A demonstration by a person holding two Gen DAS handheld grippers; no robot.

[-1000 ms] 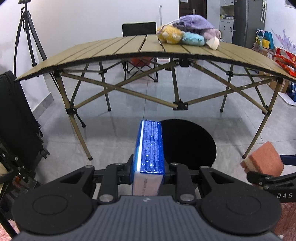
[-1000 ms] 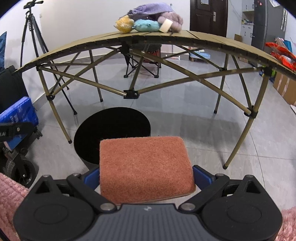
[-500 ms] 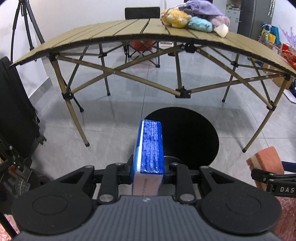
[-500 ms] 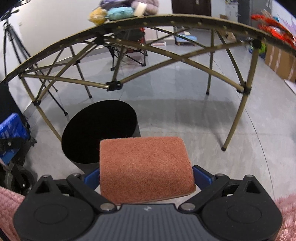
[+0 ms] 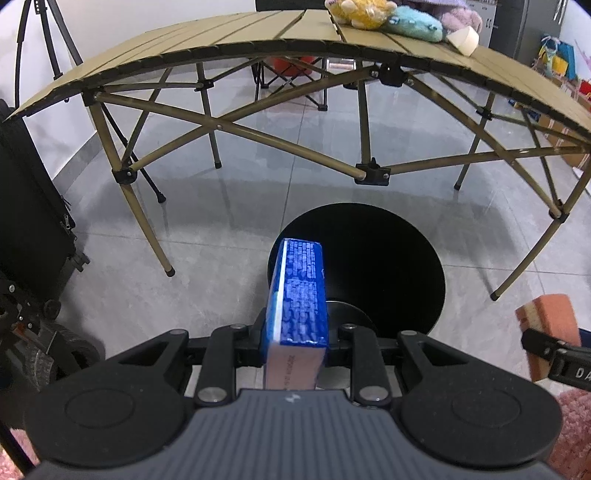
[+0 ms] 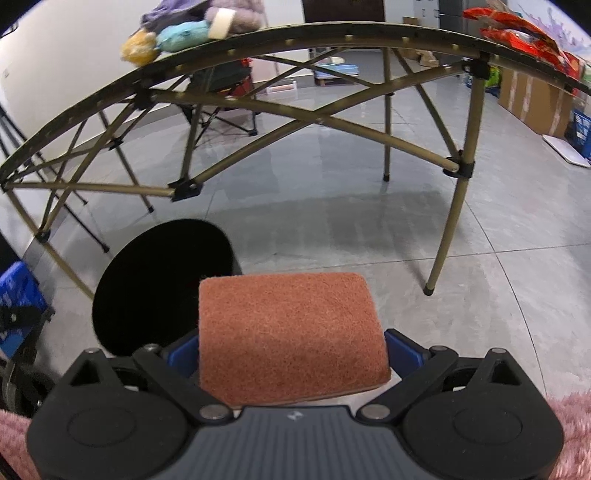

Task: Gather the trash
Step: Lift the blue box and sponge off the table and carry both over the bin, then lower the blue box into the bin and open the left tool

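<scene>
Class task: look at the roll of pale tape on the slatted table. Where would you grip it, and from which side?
Grip the pale tape roll across its outer wall, coming from above. It appears to lie tilted against the plush toys on the tan slatted folding table, so its far side is blocked; its short round shape suits jaws closing across the width.

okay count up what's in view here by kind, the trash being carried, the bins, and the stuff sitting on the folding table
Carried trash: 2 (blue box, orange sponge)
Bins: 1 (black bin)
Plush toys on table: 3 (yellow, teal, purple)
Tape rolls on table: 1
Total: 7
</scene>
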